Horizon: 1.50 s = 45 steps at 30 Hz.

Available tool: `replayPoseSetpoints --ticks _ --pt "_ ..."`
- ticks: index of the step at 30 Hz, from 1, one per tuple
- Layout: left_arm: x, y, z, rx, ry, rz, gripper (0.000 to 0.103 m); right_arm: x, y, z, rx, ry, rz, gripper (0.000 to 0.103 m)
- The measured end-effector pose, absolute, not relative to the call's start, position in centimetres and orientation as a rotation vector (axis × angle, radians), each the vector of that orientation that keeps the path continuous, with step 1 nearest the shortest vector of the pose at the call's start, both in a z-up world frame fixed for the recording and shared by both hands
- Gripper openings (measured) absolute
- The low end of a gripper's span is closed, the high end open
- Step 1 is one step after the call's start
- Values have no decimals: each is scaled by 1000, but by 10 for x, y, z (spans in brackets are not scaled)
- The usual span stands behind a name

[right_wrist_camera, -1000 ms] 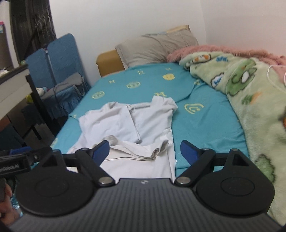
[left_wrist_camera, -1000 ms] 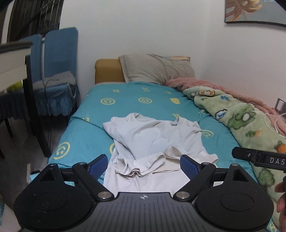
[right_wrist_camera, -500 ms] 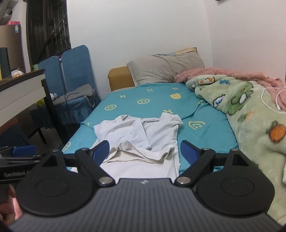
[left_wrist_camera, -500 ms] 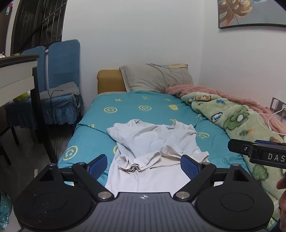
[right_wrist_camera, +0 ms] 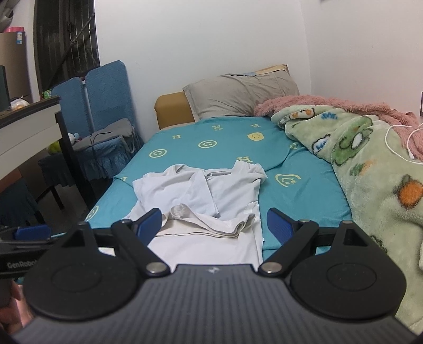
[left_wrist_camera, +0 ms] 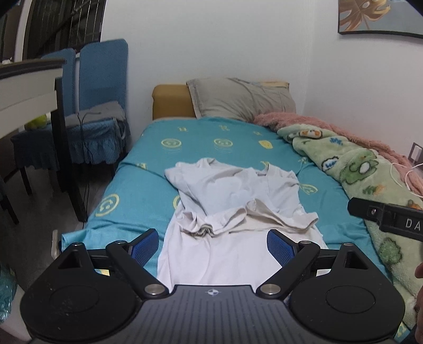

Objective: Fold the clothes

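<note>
Left gripper (left_wrist_camera: 212, 244) and right gripper (right_wrist_camera: 214, 223) both gape wide, empty; shirt (left_wrist_camera: 238, 195) lies crumpled, seemingly half-folded, on bed (left_wrist_camera: 148, 185).

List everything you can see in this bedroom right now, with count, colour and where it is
shirt: one, pale grey-white, partly folded, on the bed's near half
bed sheet: one, teal with yellow smileys, covering the bed
pillow: one, grey-beige, at the head
cushion: one, mustard, behind the pillow
blanket: one, green cartoon print, along the wall side
pink throw: one, beyond the blanket
cable: white, on the blanket
chairs: two, blue, beside the bed
picture: one, on the wall
left gripper: black, blue pads, open
right gripper: black, blue pads, open
</note>
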<state>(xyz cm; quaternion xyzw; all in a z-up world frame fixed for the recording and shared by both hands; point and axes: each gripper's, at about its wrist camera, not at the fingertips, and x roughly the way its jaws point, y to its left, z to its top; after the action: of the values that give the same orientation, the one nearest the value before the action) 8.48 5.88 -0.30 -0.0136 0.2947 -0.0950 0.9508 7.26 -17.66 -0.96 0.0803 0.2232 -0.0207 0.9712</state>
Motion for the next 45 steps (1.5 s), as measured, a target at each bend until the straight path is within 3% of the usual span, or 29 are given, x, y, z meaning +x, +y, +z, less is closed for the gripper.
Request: replayPoseSetpoints --ticks 16,28,35,37,40,43,45 --pt "101 114 -31 -497 878 -262 91 77 -193 -16 282 531 -75 88" --pt "131 119 -112 -801 1194 -214 89 81 -223 -45 718 703 22 88" --pt "136 117 -120 -852 1143 -191 90 81 -218 -80 1016 849 122 88" --pt "136 123 -121 -898 1108 -156 87 82 -214 -93 1098 903 155 88" --pt "134 136 -123 -965 1050 -82 75 84 -210 -113 1209 971 159 88" --pt "133 146 -127 -1021 1022 -30 58 85 -212 -128 1296 1009 131 89" --pt "131 149 -128 -1042 1008 -9 38 85 -213 -137 1356 1023 116 89"
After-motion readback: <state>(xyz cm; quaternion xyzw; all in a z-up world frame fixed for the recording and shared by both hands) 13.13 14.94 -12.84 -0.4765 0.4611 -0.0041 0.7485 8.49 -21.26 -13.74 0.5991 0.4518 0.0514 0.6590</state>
